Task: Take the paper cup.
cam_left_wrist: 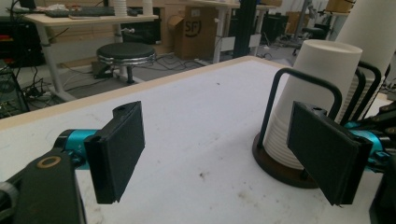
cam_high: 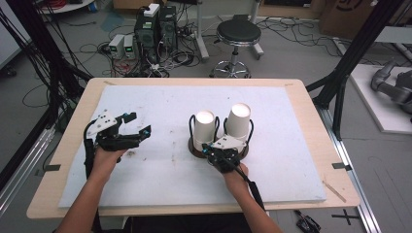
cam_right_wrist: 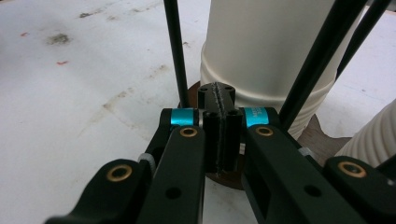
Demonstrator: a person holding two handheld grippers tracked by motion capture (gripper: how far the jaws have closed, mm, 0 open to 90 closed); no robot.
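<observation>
Two stacks of upside-down white paper cups stand side by side in black wire holders on round brown bases. The left stack [cam_high: 204, 127] [cam_left_wrist: 312, 93] [cam_right_wrist: 261, 46] is nearer my right gripper; the right stack [cam_high: 239, 120] [cam_right_wrist: 373, 135] leans slightly. My right gripper [cam_high: 210, 148] [cam_right_wrist: 218, 100] is shut with nothing visible between its jaws, low over the left holder's brown base [cam_right_wrist: 322, 135], just in front of the cups. My left gripper [cam_high: 138, 123] [cam_left_wrist: 222, 154] hangs open over the white sheet, well left of the cups, with nothing between its pads [cam_left_wrist: 116, 149].
A white sheet [cam_high: 160, 165] covers the wooden table [cam_high: 73, 145]; it has faint stains. Beyond the far edge stand a black stool [cam_high: 238, 33], computer boxes [cam_high: 154, 29] and floor cables. A black frame post [cam_high: 350, 58] rises at the right.
</observation>
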